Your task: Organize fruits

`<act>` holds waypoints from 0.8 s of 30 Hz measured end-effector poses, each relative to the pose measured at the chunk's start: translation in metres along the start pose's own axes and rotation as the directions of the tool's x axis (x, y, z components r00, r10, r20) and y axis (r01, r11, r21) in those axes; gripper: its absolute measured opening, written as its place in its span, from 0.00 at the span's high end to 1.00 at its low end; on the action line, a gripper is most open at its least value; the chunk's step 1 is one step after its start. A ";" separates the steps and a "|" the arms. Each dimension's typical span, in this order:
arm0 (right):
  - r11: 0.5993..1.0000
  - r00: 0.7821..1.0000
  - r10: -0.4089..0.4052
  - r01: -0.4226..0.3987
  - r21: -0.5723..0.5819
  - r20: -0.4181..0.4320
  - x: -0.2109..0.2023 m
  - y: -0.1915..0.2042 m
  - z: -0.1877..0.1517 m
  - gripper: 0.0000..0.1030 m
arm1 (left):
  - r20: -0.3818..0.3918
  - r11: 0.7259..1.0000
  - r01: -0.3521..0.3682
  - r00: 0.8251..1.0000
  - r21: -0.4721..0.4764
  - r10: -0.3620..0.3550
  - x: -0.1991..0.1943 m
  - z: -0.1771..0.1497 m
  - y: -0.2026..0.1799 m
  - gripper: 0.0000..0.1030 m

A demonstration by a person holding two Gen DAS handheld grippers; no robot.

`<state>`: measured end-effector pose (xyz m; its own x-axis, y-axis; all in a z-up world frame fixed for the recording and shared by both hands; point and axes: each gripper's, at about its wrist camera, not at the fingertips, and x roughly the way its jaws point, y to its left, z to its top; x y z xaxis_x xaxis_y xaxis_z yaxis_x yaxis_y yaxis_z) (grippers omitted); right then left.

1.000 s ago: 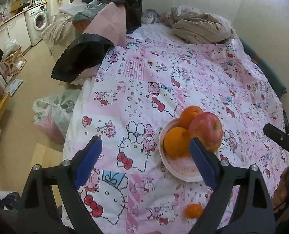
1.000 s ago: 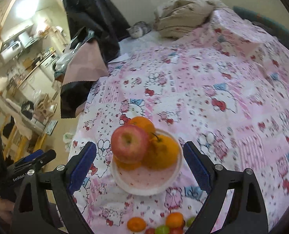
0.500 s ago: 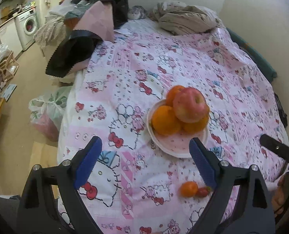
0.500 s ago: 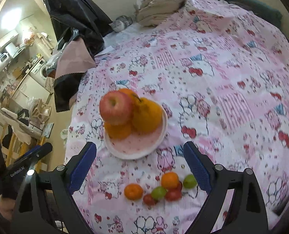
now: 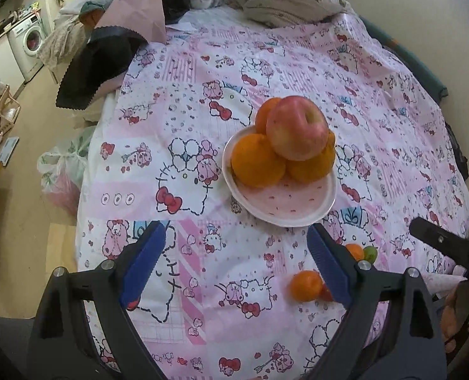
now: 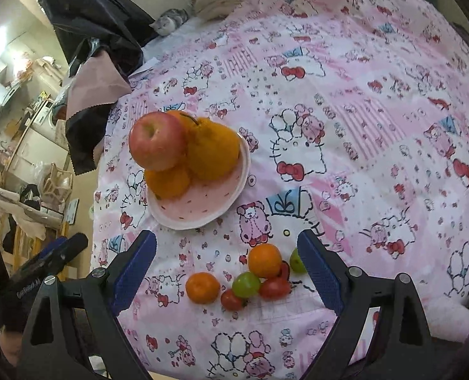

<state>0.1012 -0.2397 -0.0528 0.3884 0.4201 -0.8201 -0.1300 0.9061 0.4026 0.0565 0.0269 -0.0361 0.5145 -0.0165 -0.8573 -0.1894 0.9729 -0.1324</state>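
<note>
Bedroom setting: a bed [image 5: 297, 63] under a pink cartoon-print cover, crumpled bedding at the far end, a washing machine [image 5: 28, 44] off to the left of the room.

A pink plate [image 6: 202, 209] sat mid-bed carrying 3 oranges [image 6: 213, 152] with 1 red apple [image 6: 156, 141] stacked on top. Loose small fruit lay on the cover just in front of the plate: 2 mandarins [image 6: 265, 260], 2 green pieces [image 6: 246, 284] and 2 or 3 small red ones [image 6: 274, 286], clustered and partly touching.

Left hand-held gripper [image 5: 234, 269]: jaws spread wide, nothing between them, hovering short of the plate. Right hand-held gripper [image 6: 226, 274]: jaws likewise spread, empty, with the loose cluster lying between its fingers.

Judgement: the large fruit looked finished; the step in hand was lining up on the loose small fruit. Next move would call for lowering the right hand-held gripper onto 1 piece, likely a mandarin, and closing gently so it does not roll or bruise.

Versus 1.0 s earlier: both hand-held grippers had drawn back from the plate, which sat farther off, and the whole loose cluster had come into view.
</note>
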 end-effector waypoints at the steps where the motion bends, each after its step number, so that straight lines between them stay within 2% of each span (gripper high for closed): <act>1: 1.000 1.000 -0.001 0.001 0.001 -0.006 0.003 0.001 0.001 0.10 | -0.004 1.000 -0.002 1.000 0.001 0.002 0.001 0.000 0.000 0.14; 8: 1.000 1.000 0.001 -0.002 -0.018 -0.031 0.011 0.009 -0.001 0.10 | -0.036 1.000 -0.004 0.999 0.015 0.004 0.010 -0.004 -0.002 0.14; 16: 1.000 0.998 -0.004 0.005 0.022 -0.057 0.011 -0.003 -0.003 0.10 | -0.071 0.999 0.010 0.997 0.045 -0.006 0.022 -0.009 -0.014 0.14; 20: 0.999 0.997 -0.015 0.019 0.041 -0.076 0.011 -0.014 -0.006 0.10 | -0.105 0.998 0.016 0.994 0.059 -0.010 0.032 -0.011 -0.022 0.14; 24: 0.997 0.996 -0.024 0.030 0.071 -0.083 0.008 -0.028 -0.006 0.10 | -0.169 0.998 0.040 0.985 0.051 -0.031 0.050 -0.015 -0.027 0.14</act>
<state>0.1028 -0.2611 -0.0732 0.3140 0.4012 -0.8605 -0.0528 0.9123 0.4061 0.0749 -0.0042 -0.0833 0.3714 -0.0852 -0.9246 -0.1256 0.9820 -0.1409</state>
